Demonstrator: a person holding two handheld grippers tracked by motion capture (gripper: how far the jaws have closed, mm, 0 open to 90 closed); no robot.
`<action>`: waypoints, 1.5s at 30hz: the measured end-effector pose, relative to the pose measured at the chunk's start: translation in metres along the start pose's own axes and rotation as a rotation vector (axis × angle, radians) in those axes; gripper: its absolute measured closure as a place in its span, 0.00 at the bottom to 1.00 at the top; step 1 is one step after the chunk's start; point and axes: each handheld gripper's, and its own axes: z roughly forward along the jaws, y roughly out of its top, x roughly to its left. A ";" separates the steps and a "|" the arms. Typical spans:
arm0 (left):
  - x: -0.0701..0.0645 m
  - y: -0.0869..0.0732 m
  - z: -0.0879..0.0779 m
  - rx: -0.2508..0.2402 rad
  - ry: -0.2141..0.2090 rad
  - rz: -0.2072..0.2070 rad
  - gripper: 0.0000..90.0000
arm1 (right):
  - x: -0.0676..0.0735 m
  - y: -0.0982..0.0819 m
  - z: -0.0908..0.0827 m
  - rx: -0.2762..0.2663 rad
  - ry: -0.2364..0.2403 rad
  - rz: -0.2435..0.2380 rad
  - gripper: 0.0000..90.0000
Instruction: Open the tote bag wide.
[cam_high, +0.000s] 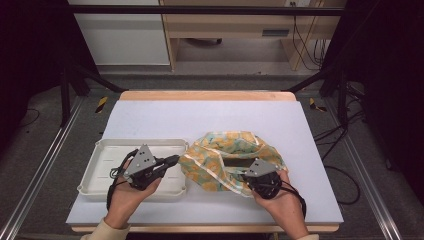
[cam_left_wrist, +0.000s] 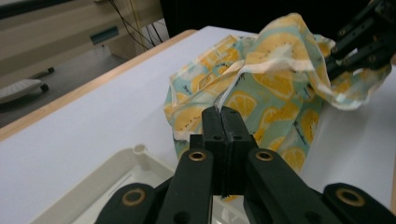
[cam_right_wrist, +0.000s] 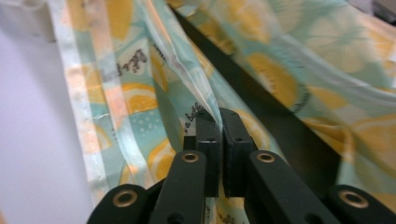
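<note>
The left hand-held gripper (cam_left_wrist: 220, 112) is sitting nearest the lens in its own view, jaws pressed together on a hem of the lemon-print, mint-and-yellow fabric bag (cam_left_wrist: 261, 79), which is lying crumpled on the pale lilac surface (cam_high: 165, 117) to the right of the shallow white plastic tray (cam_high: 100, 150). The left gripper is hovering over the tray's right end and reaching across to the bag's left rim.

The right hand-held gripper (cam_right_wrist: 219, 116) is pinching a fold of the same bag along a seam (printed lettering is showing just beside the pads); in the high view it (cam_high: 251, 176) is sitting at the bag's near right edge, and a dark opening (cam_high: 237, 163) is showing between the two grips.

Judgement on the step: both hands appear to be taking hold of opposite rims, to spread or lift the bag.

- Both grips are looking thin, on a single hem each; a slow pull apart should keep the cloth from slipping out.
- Drawing the two rims apart evenly, at matching height, should open the mouth without twisting it.
- Left hand is working close over the tray wall; lifting slightly before pulling should avoid snagging cloth on it.
- Whether either pinch is catching one layer or two, I cannot tell.
</note>
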 end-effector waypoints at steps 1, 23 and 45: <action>0.000 -0.001 0.001 0.019 -0.001 -0.004 0.99 | -0.001 0.000 -0.001 -0.002 -0.013 0.010 0.99; 0.019 0.038 0.022 0.091 0.035 0.062 0.59 | 0.024 -0.018 -0.018 -0.058 -0.038 -0.037 0.99; 0.009 0.040 0.108 0.410 -0.029 0.171 0.82 | 0.035 -0.026 -0.016 -0.064 0.024 -0.058 1.00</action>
